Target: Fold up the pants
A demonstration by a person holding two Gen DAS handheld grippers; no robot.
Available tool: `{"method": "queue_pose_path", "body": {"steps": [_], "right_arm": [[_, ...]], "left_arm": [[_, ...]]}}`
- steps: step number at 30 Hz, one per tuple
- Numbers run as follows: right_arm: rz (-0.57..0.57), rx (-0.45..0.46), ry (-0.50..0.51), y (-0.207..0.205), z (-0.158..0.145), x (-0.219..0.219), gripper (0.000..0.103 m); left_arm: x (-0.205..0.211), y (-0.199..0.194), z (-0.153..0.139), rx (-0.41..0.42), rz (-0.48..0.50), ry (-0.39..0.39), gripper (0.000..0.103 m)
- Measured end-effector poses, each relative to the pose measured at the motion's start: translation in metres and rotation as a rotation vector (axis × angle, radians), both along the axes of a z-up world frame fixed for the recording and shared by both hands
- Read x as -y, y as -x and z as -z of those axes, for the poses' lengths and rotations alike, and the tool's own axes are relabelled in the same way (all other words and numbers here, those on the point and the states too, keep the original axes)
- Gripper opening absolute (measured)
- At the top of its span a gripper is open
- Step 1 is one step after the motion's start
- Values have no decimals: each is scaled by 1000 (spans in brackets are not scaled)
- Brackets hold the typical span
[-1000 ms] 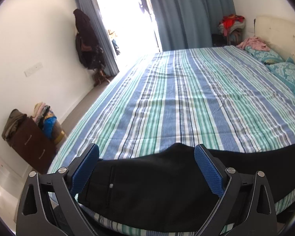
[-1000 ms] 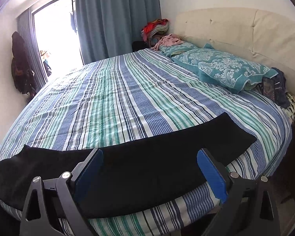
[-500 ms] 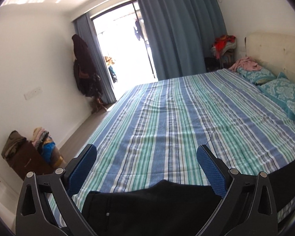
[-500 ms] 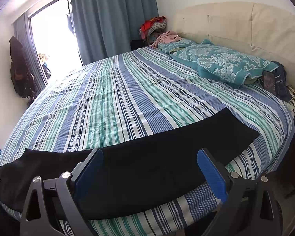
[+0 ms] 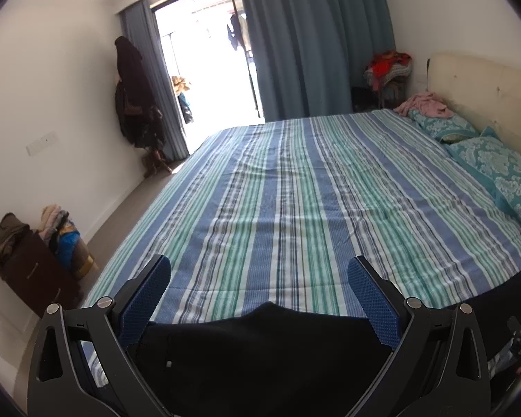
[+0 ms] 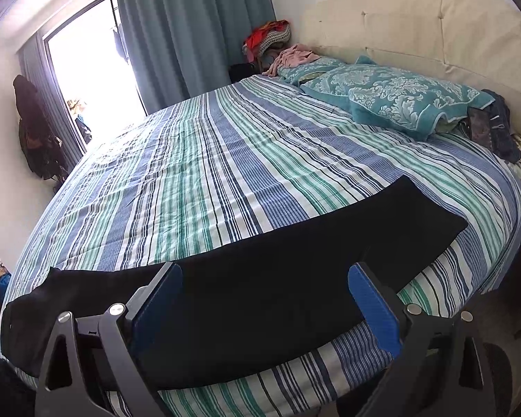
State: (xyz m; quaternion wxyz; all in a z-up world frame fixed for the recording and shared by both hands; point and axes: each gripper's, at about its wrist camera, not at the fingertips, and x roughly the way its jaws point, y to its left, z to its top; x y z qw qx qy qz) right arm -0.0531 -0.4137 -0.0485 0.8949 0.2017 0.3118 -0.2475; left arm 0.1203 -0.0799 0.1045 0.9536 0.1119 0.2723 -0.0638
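With the black pants (image 6: 260, 278) flat along the striped bed's (image 6: 225, 160) near edge, left claw (image 5: 258, 290) and right claw (image 6: 264, 299) gape wide, holding nothing.

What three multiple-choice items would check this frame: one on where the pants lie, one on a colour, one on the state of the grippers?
1. Where do the black pants lie?
A. Along the near edge of the striped bed
B. Over the pillows by the headboard
C. On the floor by the window

2. What colour are the pads on the gripper fingers?
A. Red
B. Blue
C. Yellow

3. How do the left gripper and the right gripper stand?
A. Both shut on the pants
B. One open, one shut
C. Both open, holding nothing

Answers:
1. A: the right wrist view shows the pants spread flat along the bed's near edge.
2. B: both views show textured blue pads.
3. C: in each view the fingers stand wide apart above the cloth, with nothing pinched.
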Motion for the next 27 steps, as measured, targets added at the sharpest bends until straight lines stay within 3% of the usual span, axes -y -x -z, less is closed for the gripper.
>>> {"method": "queue_pose_path", "body": {"steps": [13,16,19,22,25,27], "right_arm": [[-12,-5,-8,-3,2,-2,96],[-52,43,-64,-3,-7,14,96],[-28,83,12,5,-36,60,96],[0,61,-4,12,-50,136,96],[42,-70,-79,18,-27,211,96],[40,-147,-201,21,1,246,95]], "left_arm": [[-1,-6,12,-57,8,6,102],[-8,-9,25,-93,20,-17,102],[-24,-11,51,-126,1,-81,102],[-47,-16,85,-224,-40,-91,102],[-64,-16,113,-308,-78,-63,102],[-68,-15,128,-358,-89,-61,102]]}}
